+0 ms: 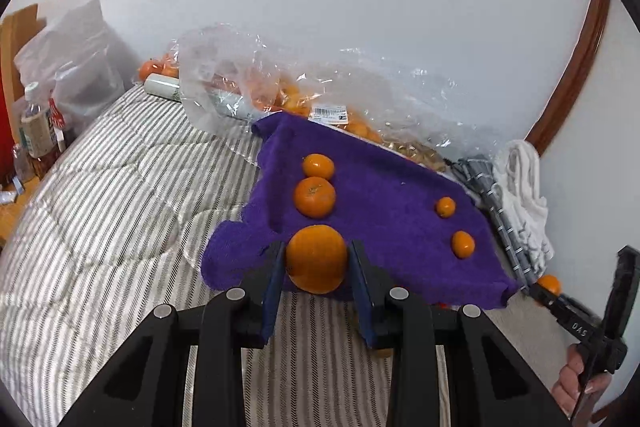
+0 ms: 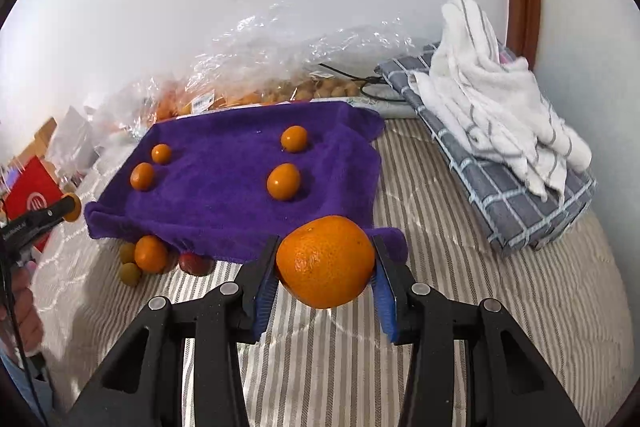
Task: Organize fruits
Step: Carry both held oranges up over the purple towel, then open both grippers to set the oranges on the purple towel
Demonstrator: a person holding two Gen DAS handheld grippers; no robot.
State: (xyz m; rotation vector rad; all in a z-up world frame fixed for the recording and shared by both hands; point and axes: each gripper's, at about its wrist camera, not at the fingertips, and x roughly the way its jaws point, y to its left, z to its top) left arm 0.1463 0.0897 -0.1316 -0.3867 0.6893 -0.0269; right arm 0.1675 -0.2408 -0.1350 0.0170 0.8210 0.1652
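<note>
A purple towel [image 1: 384,195] [image 2: 224,183] lies on the striped bed. Two mandarins [image 1: 315,197] lie in a line on its left side and two smaller fruits [image 1: 463,244] on its right, as seen in the left wrist view. My left gripper [image 1: 316,263] is shut on a mandarin [image 1: 316,258] at the towel's near edge. My right gripper [image 2: 326,263] is shut on a large mandarin [image 2: 326,261] just above the towel's near right corner. The right wrist view shows loose fruits [image 2: 150,254] on the bed by the towel's front edge.
Clear plastic bags of fruit [image 1: 280,95] [image 2: 256,83] lie behind the towel against the wall. A grey checked cloth with a white towel [image 2: 504,131] lies at the right. Bottles [image 1: 36,123] stand at the far left beside the bed.
</note>
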